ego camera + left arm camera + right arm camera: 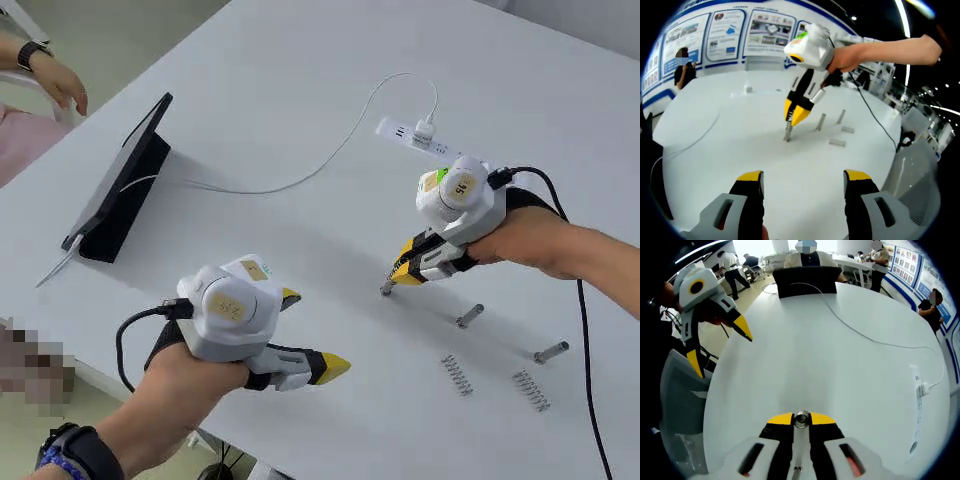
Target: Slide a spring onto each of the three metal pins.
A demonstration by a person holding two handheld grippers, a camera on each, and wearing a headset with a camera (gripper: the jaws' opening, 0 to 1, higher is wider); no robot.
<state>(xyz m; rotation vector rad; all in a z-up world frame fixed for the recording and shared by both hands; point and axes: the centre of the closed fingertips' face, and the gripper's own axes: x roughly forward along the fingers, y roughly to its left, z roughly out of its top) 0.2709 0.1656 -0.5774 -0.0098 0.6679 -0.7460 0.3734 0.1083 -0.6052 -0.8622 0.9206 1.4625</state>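
The right gripper point(393, 280) slants steeply down, closed on what looks like a spring point(801, 419) atop the first pin point(388, 288). A second pin point(469, 316) and third pin point(550, 352) stand right of the first pin. Two loose springs point(456, 373) lie on the surface point(300, 80) nearer the person. Well left of the first pin, the left gripper point(313, 332) is held level, open and empty.

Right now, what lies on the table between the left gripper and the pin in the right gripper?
Nothing. In the left gripper view, the table is bare from the left gripper to the pin that the right gripper holds.
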